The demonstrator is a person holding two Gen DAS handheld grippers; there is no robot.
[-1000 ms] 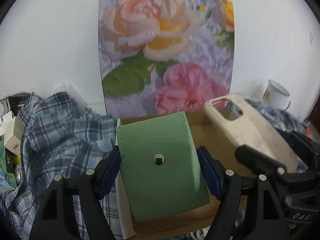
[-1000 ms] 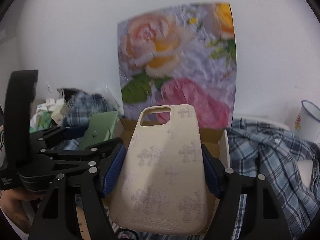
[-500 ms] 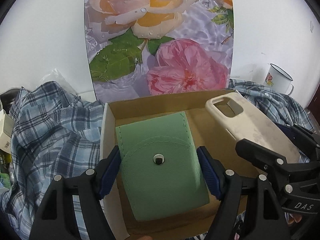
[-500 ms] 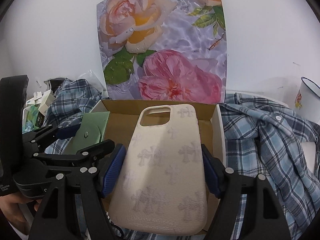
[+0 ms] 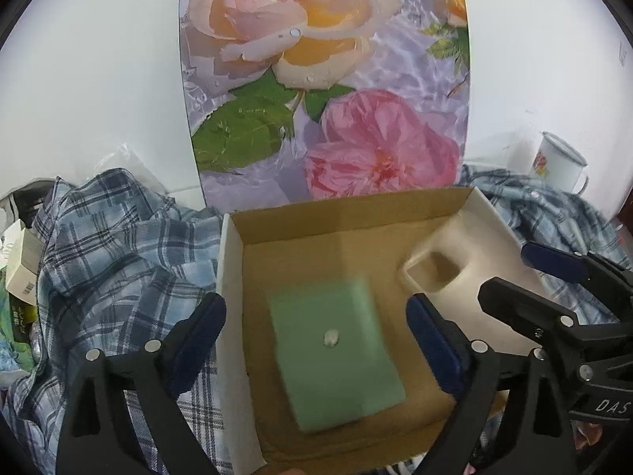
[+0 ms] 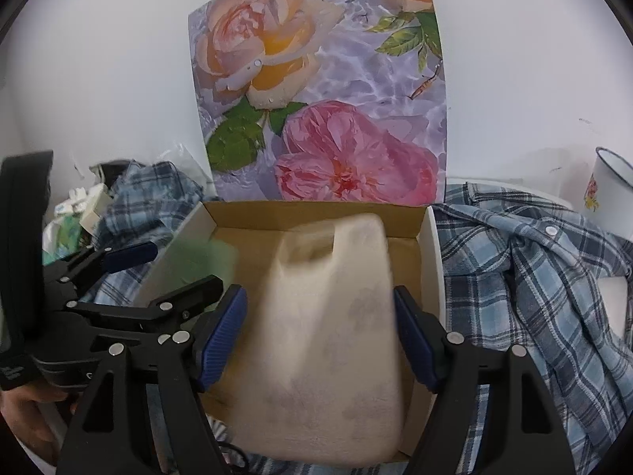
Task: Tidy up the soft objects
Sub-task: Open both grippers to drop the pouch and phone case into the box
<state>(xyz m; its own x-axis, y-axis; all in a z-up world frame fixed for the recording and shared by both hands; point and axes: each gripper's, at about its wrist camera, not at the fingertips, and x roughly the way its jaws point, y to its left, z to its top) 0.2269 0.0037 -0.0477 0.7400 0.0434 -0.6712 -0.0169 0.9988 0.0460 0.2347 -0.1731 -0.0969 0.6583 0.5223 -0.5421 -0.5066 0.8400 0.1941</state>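
Note:
A green snap pouch (image 5: pixel 336 352) lies flat on the floor of the cardboard box (image 5: pixel 230 277). My left gripper (image 5: pixel 314 308) hangs above it with its jaws opening; the pads stand wide and clear of the pouch. The cream phone case (image 6: pixel 328 336) is blurred between the blue pads of my right gripper (image 6: pixel 320 316), whose jaws are opening, with a gap at each pad. The case hangs over the right half of the box (image 6: pixel 429 257). The left wrist view shows the case (image 5: pixel 467 277) beside the pouch. In the right wrist view the pouch (image 6: pixel 198 261) is a green blur.
A blue plaid shirt (image 5: pixel 99 277) is heaped around the box on both sides (image 6: pixel 534 277). A floral board (image 5: pixel 324 79) leans on the white wall behind. A white enamel mug (image 5: pixel 560 166) stands at the far right; small cartons (image 5: pixel 23 273) sit at the far left.
My left gripper has opened and the green pouch has dropped out of it onto the box floor. The right pads have parted slightly and the phone case is slipping down.

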